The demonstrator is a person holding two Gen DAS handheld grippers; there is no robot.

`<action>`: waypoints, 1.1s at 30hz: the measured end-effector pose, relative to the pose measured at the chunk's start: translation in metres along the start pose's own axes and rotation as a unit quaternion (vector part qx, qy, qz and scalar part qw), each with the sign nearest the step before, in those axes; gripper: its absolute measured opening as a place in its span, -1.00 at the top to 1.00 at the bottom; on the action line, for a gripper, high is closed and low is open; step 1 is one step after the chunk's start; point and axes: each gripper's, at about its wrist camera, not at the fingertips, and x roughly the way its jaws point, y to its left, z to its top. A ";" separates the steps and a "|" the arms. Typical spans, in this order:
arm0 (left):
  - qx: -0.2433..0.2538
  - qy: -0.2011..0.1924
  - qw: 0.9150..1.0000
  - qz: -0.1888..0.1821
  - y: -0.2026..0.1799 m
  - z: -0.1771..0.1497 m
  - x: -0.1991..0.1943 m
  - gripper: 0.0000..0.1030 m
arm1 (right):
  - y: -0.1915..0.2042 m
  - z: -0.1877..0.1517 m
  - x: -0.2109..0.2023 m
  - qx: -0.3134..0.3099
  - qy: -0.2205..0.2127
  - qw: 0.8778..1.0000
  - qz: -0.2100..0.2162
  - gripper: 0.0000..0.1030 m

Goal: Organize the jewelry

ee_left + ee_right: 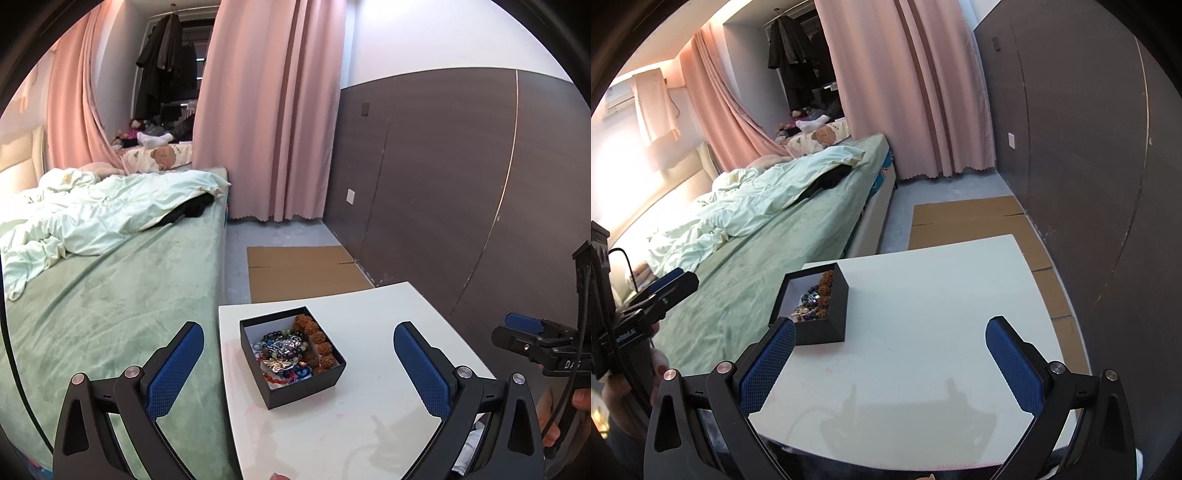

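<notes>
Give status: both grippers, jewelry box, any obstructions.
Left gripper open, empty. Right gripper open, empty. Black box on white table, lid off, jewelry piled inside, untouched. Nothing blocking.

Partial white lettering "DA" is seen on the black body of the right gripper (532,334) at the right edge of the left wrist view, cut off there. White lettering is seen on the left gripper (670,286) body at the left in the right wrist view, too blurred to be read.
</notes>
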 end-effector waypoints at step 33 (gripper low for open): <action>-0.006 -0.009 0.999 0.032 0.014 -0.003 -0.013 -0.99 | 0.011 -0.003 0.003 -0.008 -0.006 1.000 0.006 -1.00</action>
